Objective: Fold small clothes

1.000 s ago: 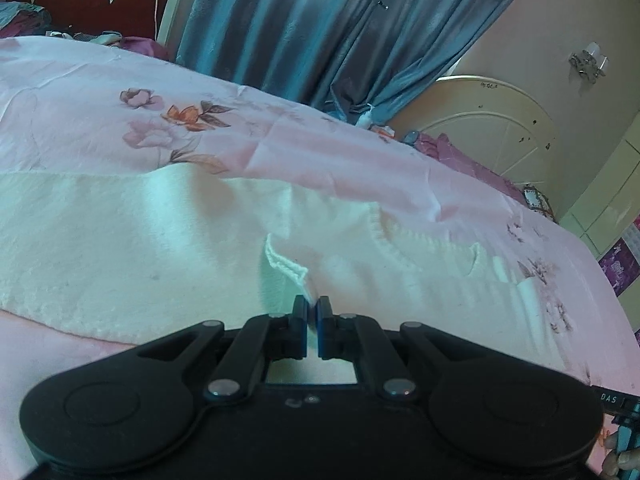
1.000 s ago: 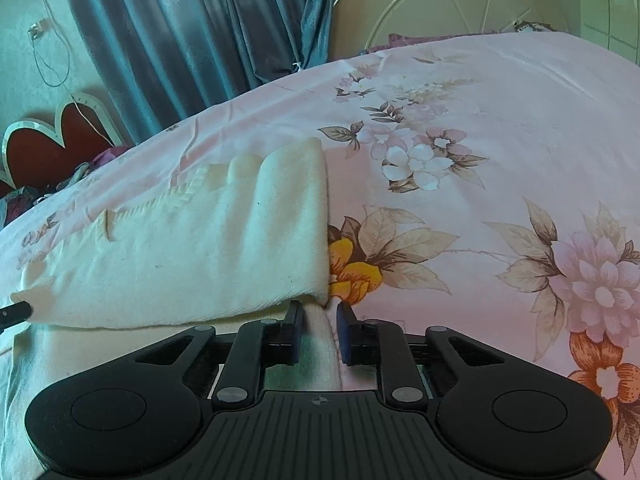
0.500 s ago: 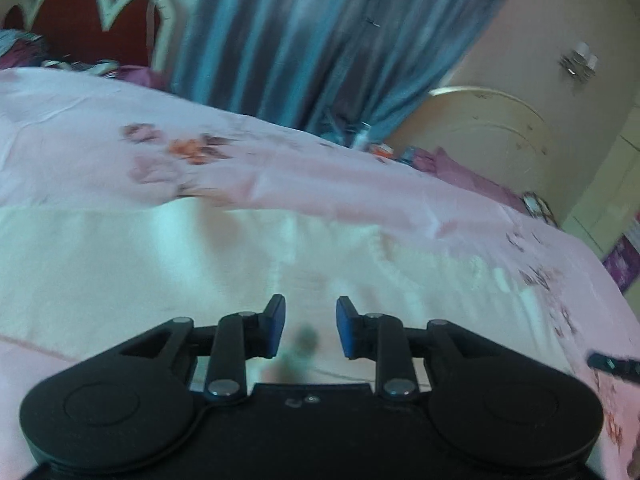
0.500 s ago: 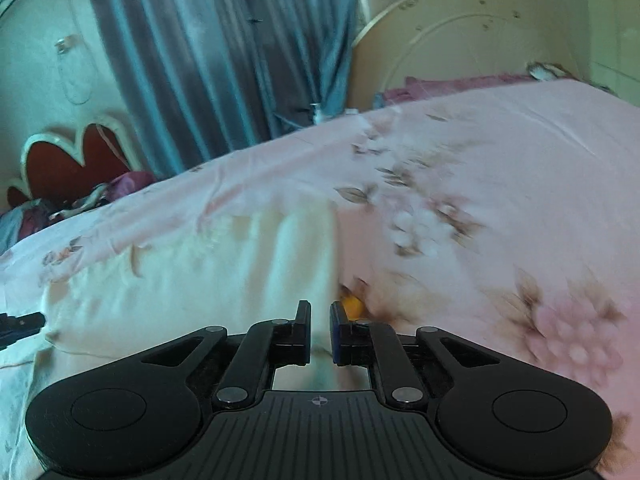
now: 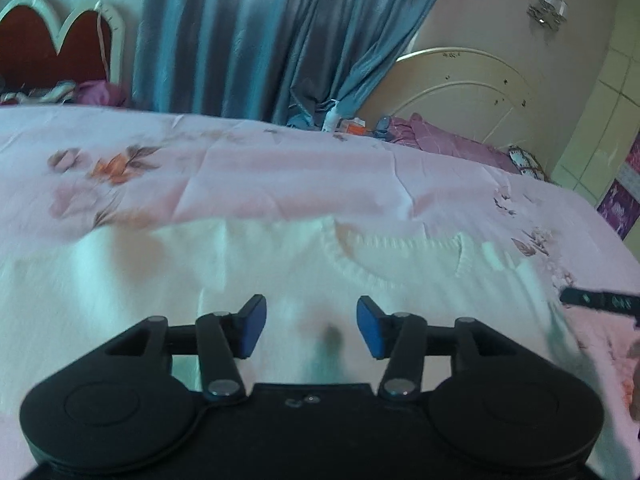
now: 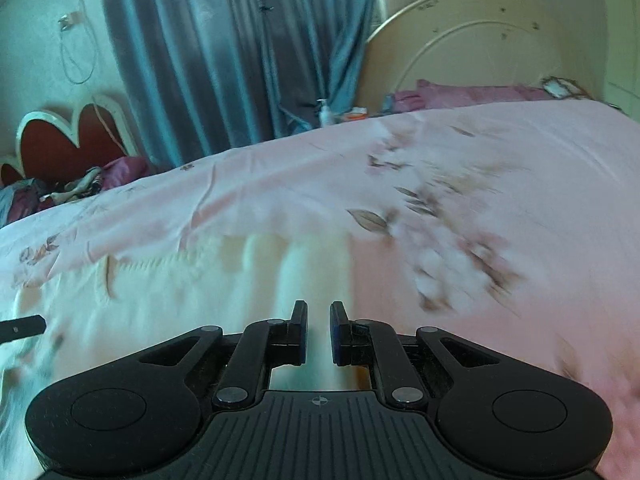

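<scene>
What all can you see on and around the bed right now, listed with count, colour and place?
sweater: one, cream, flat on the bed, neckline away from the camera
bedsheet: one, pink with flowers, covering the bed
curtain: one, blue-grey, behind the bed
headboard: one, red with white trim, far left
round bed end: one, cream, far right
purple bedding: one heap, by the round end
bottle: one, white, below the curtain
left gripper: black, blue pads, open above the sweater
right gripper: black, jaws narrowly apart, nothing visibly pinched
</scene>
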`<state>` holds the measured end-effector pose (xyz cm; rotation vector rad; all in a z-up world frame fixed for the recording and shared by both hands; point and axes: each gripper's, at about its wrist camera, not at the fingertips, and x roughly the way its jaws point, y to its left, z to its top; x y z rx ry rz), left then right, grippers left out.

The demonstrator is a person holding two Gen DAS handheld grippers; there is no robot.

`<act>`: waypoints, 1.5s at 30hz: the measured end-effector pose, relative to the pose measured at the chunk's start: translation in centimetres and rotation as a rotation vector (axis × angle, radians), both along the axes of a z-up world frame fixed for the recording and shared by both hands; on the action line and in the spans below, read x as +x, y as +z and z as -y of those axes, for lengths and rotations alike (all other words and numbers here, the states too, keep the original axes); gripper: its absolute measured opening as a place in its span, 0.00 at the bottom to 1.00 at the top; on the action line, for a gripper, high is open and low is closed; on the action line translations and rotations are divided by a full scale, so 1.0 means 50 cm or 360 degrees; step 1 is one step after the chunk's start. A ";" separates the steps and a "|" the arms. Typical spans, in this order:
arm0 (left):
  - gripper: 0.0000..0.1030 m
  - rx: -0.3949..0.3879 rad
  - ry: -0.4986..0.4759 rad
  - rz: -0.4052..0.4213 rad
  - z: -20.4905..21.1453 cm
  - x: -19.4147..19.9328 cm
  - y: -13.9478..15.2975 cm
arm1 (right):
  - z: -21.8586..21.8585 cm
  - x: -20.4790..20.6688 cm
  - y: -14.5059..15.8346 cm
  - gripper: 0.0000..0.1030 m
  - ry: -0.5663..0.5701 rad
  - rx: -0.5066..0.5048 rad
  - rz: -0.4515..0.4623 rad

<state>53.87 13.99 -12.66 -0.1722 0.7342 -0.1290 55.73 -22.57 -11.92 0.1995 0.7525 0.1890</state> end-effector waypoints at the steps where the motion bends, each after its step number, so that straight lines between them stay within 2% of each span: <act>1: 0.48 0.0014 0.0005 -0.0030 0.001 0.013 -0.007 | -0.004 0.026 -0.013 0.09 0.0010 -0.0016 -0.0021; 3: 0.48 0.0021 0.0017 -0.0065 -0.004 0.030 -0.018 | -0.002 0.078 -0.041 0.09 -0.0050 -0.0112 -0.0107; 4: 0.48 0.0032 0.0028 -0.0091 -0.008 0.035 -0.023 | 0.010 0.095 -0.048 0.09 -0.0083 -0.0104 -0.0120; 7: 0.47 0.0094 0.0044 -0.0119 -0.008 0.047 -0.026 | 0.025 0.122 -0.051 0.09 -0.0091 -0.0114 -0.0156; 9: 0.47 0.0087 0.0048 -0.0114 -0.003 0.040 -0.017 | 0.029 0.115 -0.040 0.09 -0.0087 -0.0140 -0.0164; 12: 0.50 0.0050 0.0015 -0.0034 0.006 0.008 -0.003 | 0.024 0.066 -0.008 0.09 -0.0044 -0.0104 -0.0075; 15: 0.53 0.0097 0.0022 -0.0126 0.019 -0.006 -0.031 | 0.001 0.028 -0.024 0.09 0.0029 -0.0134 -0.0141; 16: 0.53 0.0112 0.0033 -0.0099 0.022 -0.019 -0.030 | -0.006 0.017 -0.034 0.09 0.0028 -0.0158 -0.0176; 21: 0.55 0.0068 0.0039 -0.0080 0.029 -0.081 -0.018 | -0.009 -0.090 -0.007 0.09 0.0008 -0.0150 -0.0074; 23: 0.55 0.0109 0.0032 -0.0079 0.034 -0.092 -0.031 | -0.020 -0.105 -0.027 0.09 0.0027 -0.0200 -0.0149; 24: 0.55 0.0102 0.0040 -0.0080 0.035 -0.097 -0.028 | -0.020 -0.115 -0.030 0.09 0.0014 -0.0202 -0.0127; 26: 0.55 0.0066 0.0060 -0.0082 0.027 -0.104 -0.021 | -0.019 -0.119 -0.012 0.09 -0.0018 -0.0190 -0.0142; 28: 0.55 0.0020 0.0088 -0.0099 0.012 -0.115 -0.023 | -0.017 -0.133 0.009 0.09 -0.0023 -0.0161 -0.0094; 30: 0.55 -0.0003 0.0132 -0.0075 -0.010 -0.140 -0.018 | -0.014 -0.139 0.012 0.09 -0.0017 -0.0172 -0.0142; 33: 0.61 -0.0013 0.0258 0.0007 -0.063 -0.192 0.004 | 0.001 -0.163 0.033 0.09 -0.0057 -0.0108 -0.0110; 35: 0.70 -0.0029 0.0412 0.0050 -0.128 -0.228 0.014 | 0.002 -0.176 0.047 0.09 -0.0056 -0.0059 -0.0081; 36: 0.71 -0.0038 0.0499 0.0055 -0.165 -0.244 0.017 | -0.003 -0.180 0.051 0.10 -0.0044 -0.0063 -0.0069; 37: 0.76 -0.0049 0.0582 0.0055 -0.205 -0.259 0.018 | -0.011 -0.184 0.055 0.21 -0.0030 -0.0073 -0.0049; 38: 0.82 -0.0055 0.0670 0.0055 -0.247 -0.273 0.017 | -0.019 -0.190 0.060 0.37 -0.0035 -0.0079 -0.0023; 39: 0.84 -0.0047 0.0753 0.0056 -0.281 -0.286 0.018 | -0.029 -0.194 0.063 0.73 -0.0041 -0.0082 0.0011; 40: 0.84 -0.0055 0.0840 0.0061 -0.321 -0.299 0.019 | -0.039 -0.199 0.066 0.77 -0.0027 -0.0084 0.0040; 41: 0.82 -0.0085 0.0908 0.0072 -0.356 -0.312 0.020 | -0.050 -0.201 0.069 0.77 -0.0013 -0.0084 0.0043; 42: 0.80 -0.0131 0.0978 0.0082 -0.392 -0.324 0.019 | -0.056 -0.201 0.069 0.72 -0.0001 -0.0070 0.0041; 43: 0.76 -0.0201 0.1057 0.0082 -0.433 -0.335 0.015 | -0.065 -0.199 0.068 0.58 0.0008 -0.0054 0.0021; 45: 0.70 -0.0342 0.1179 0.0079 -0.499 -0.355 0.001 | -0.078 -0.192 0.063 0.43 -0.0009 -0.0039 -0.0015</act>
